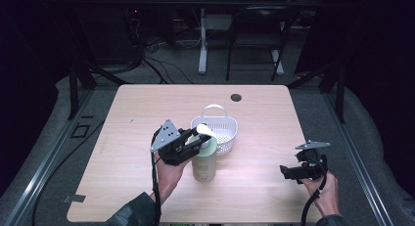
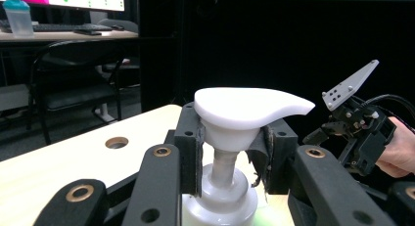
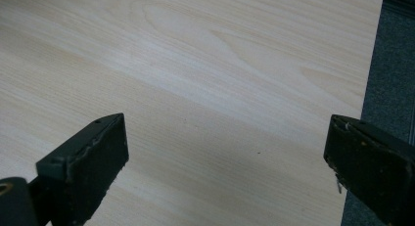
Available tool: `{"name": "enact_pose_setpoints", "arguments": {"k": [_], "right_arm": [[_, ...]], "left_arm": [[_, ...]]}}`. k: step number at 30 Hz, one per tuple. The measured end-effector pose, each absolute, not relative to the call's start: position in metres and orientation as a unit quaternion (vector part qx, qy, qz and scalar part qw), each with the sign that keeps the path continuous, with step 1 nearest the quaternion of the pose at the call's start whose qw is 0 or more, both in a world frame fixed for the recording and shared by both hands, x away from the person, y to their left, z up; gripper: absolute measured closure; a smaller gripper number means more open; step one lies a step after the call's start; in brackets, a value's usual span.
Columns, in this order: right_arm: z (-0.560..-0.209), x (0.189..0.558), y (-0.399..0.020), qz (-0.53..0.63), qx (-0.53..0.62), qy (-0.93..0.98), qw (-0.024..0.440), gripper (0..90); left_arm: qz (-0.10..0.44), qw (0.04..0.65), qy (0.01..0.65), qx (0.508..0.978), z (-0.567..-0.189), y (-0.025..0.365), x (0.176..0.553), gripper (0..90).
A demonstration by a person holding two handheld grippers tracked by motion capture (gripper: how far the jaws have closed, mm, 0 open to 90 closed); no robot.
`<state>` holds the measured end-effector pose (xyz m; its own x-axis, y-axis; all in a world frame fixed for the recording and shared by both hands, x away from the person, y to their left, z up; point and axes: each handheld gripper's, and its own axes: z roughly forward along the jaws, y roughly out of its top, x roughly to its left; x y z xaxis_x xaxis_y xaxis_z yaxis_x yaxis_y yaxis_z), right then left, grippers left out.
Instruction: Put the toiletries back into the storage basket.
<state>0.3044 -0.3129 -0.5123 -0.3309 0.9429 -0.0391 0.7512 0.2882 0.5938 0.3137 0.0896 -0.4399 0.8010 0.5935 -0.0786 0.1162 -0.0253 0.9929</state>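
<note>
A pale green pump bottle [image 1: 204, 161] with a white pump head [image 2: 244, 106] stands upright near the middle of the wooden table [image 1: 147, 103]. My left gripper [image 1: 199, 139] reaches it from the left and is shut on the pump's neck just under the head; in the left gripper view the pads [image 2: 199, 143] press on it from both sides. My right gripper [image 1: 288, 172] rests low at the table's front right, apart from the bottle. In the right gripper view its jaws stand wide apart, so the right gripper [image 3: 225, 152] is open over bare wood [image 3: 195, 64].
A white perforated basket [image 1: 231, 122] with a raised handle stands just behind the bottle, touching or nearly so. A dark round hole [image 1: 236, 97] sits near the table's far edge. Beyond the table are desk legs, chairs and cables on a grey floor.
</note>
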Motion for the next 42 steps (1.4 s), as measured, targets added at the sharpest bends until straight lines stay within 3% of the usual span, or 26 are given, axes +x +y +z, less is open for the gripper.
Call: {"name": "enact_pose_setpoints", "arguments": {"k": [42], "right_arm": [[-0.513,0.304,-0.314,0.242,0.546,0.778,0.197,2.0]], "left_arm": [[0.198,0.653,0.247,0.688,-0.408,0.096,0.306,67.1]]}}
